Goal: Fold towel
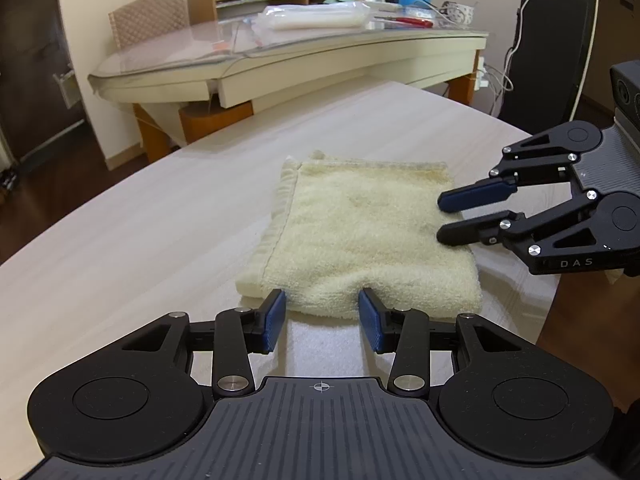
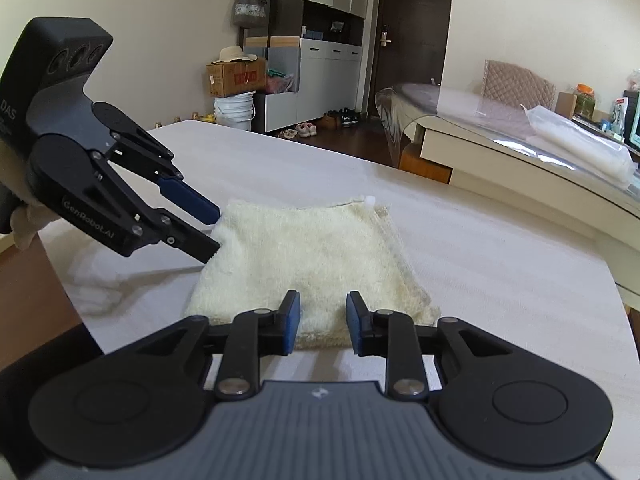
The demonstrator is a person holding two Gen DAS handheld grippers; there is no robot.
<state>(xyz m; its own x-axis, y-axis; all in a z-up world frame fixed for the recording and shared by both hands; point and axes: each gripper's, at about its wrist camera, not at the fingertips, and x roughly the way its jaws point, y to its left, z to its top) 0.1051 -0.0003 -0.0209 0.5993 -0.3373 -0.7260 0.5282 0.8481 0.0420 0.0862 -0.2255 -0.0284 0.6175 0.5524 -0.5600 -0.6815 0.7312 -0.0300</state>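
A cream terry towel (image 1: 360,236) lies folded into a thick rectangle on the pale wooden table (image 1: 120,240); it also shows in the right wrist view (image 2: 308,252). My left gripper (image 1: 322,312) is open, its blue pads at the towel's near folded edge, holding nothing. My right gripper (image 1: 442,220) is open at the towel's right edge, one finger above the other, empty. In the right wrist view my right gripper (image 2: 323,320) sits at the towel's near edge, and my left gripper (image 2: 214,232) is at the towel's left corner.
A glass-topped side table (image 1: 280,60) with a plastic bag, scissors and appliances stands beyond the work table. A black cabinet (image 1: 548,52) stands at the right. The table's edge (image 2: 68,292) is close on the left in the right wrist view.
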